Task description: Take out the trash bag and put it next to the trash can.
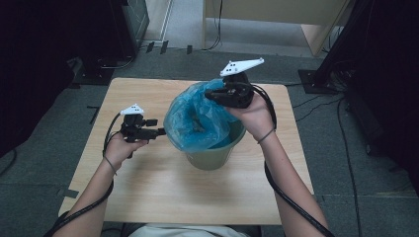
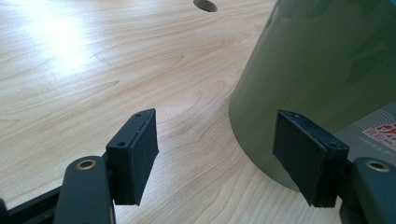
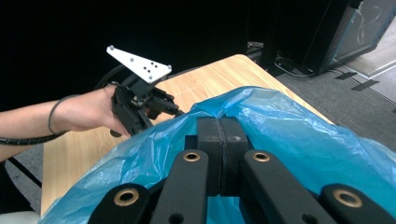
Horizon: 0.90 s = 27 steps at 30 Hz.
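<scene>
A pale wood-grain surface [image 1: 163, 187] with rounded corners stands on a grey carpeted floor [image 1: 44, 148], with dark cabinets and loose cables around it. In the left gripper view the laminate looks smooth and glossy, with a bright patch of glare and a small round hole [image 2: 205, 5] near its far edge.

At the left, the left tongs [image 1: 159, 131] are held low over the surface, pointing level toward the bin [image 1: 213, 157]. Their jaws stand wide with nothing between them; the flat, matte black rubber pads [image 2: 145, 149] are square-cut and bolted to rounded arms. One pad sits just beside the bin's wall, but I cannot tell whether it touches.

The bin stands near the middle of the surface: a round, smooth, olive-green plastic bucket that tapers slightly downward, with a printed label [image 2: 380, 133] on its side. A thin, crinkled, translucent blue bag [image 1: 195, 121] lines it, billowing above the rim in loose folds.

At the right, the right tongs [image 3: 220, 125] are raised over the bin's far rim. Their jaws are pressed together, pinching a ridge of the blue film, which pulls up into a taut peak at the pads. A grey three-cornered plate [image 1: 242, 66] with small holes tops this gripper.
</scene>
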Available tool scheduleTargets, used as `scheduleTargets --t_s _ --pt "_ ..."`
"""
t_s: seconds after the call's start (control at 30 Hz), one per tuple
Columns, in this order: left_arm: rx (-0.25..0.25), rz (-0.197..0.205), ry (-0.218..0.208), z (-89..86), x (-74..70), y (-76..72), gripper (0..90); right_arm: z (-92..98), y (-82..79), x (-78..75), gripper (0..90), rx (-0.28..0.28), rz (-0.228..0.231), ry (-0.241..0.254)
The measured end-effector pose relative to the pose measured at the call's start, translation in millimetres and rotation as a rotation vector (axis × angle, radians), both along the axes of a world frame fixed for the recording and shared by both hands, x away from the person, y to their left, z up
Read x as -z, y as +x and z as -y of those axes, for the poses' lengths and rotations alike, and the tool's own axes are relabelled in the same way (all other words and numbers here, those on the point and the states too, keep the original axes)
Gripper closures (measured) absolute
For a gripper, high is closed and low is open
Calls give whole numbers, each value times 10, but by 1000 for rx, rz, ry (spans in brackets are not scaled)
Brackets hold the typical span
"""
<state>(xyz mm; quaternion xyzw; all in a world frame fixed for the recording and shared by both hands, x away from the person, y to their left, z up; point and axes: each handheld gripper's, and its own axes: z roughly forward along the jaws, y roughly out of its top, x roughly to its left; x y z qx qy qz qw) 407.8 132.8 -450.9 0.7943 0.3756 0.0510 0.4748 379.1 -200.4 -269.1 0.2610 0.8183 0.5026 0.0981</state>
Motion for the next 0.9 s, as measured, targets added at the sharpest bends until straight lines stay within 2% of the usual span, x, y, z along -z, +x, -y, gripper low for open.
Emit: scheduleTargets --t_s 0.2,0.63,0.77,0.9 --pt "-5 8 20 -14 -4 1 304 -158 67 -55 900 -18 4 -1" --pt "-34 6 -13 -118 -33 21 304 -535 283 -100 900 -34 2 -23" --pt "-39 8 -17 -140 -43 22 304 -675 358 -61 900 -35 -11 -29" --pt "-47 9 -29 -168 -56 27 304 -814 424 46 898 -45 -33 -41"
